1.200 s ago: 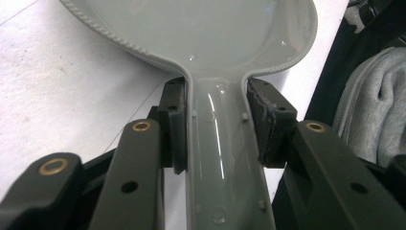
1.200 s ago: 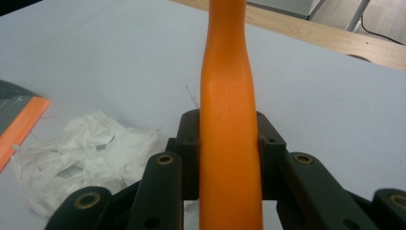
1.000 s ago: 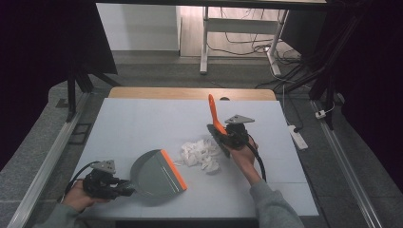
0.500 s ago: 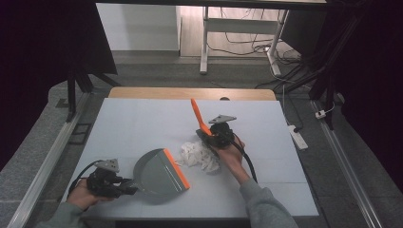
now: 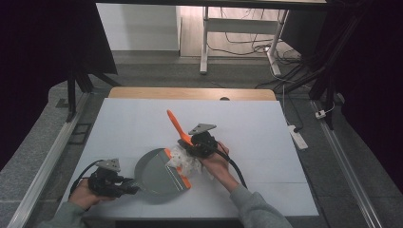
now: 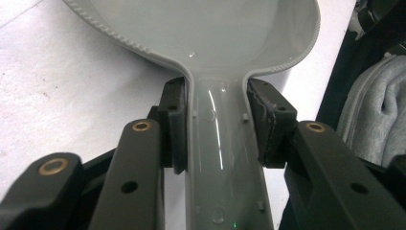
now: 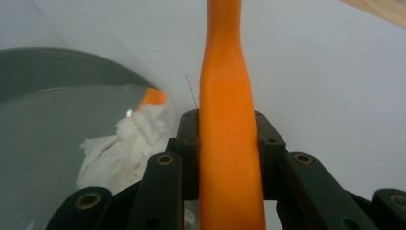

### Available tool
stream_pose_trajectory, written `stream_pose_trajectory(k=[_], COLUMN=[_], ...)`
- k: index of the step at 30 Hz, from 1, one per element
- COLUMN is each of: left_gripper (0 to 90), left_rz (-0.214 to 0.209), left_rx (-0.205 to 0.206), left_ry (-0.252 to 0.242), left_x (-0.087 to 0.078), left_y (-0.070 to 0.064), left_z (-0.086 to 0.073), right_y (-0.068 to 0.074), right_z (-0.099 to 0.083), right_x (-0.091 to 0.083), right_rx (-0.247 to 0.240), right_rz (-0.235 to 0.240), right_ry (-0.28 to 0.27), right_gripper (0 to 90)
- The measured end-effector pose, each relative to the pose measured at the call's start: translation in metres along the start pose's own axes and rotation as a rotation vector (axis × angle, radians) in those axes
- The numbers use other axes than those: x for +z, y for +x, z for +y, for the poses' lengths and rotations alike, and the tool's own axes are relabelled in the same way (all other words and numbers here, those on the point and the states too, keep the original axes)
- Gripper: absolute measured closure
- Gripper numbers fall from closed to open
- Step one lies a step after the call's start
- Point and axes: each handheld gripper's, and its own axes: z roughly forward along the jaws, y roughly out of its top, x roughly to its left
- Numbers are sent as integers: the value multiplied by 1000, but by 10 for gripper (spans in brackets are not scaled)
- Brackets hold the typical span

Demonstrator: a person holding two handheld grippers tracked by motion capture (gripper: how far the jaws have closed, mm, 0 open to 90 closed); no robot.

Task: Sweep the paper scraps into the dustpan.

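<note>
One person, two grippers, one grey dustpan, one orange-handled brush and one clump of crumpled white paper on a white table [image 5: 142, 118]. At the table's 7 o'clock, the left gripper [image 5: 124, 186] has its two jaws closed tight on either side of the dustpan's handle [image 6: 225, 163] — the pads press against the grey plastic in the left gripper view. The dustpan [image 5: 154, 173] lies flat near the front edge, its orange lip [image 5: 178, 168] facing 2 o'clock. The crumpled paper [image 5: 186, 160] sits right at that lip, touching it, partly on the pan. The right gripper [image 5: 194, 145], just past the paper at table centre, has both jaws clamped on the brush handle [image 7: 227, 143] — the orange stem [image 5: 175, 122] tilts up toward 11 o'clock
</note>
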Motion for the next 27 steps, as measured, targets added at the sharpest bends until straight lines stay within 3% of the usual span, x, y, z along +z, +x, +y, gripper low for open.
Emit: stream_pose_trajectory(k=[4,6,10,13,18,21,27], left_gripper=[616,616,615,615,614,614,614], left_rz=[1,4,11,13,23,31,39], left_rx=[2,-1,-2,-3,-4,0,0], left_ry=[3,-3,-5,-5,1,10,12], left_x=[1,0,0,0,2,3,5], left_y=[1,0,0,-1,-2,-3,-4], left_z=[0,-1,-1,-1,-1,-1,-1], right_y=[5,4,-5,-19,-45,-55,-62], right_z=[3,5,10,11,4,0,-6], right_x=[-3,-8,-23,-34,-41,-42,-37], right_rx=[23,40,46,67,117,148,153], right_rz=[91,109,61,-5,-86,-102,-150], right_ry=[-37,-60,-113,-138,-135,-128,-75], right_gripper=[704,704,704,704,704,704,704])
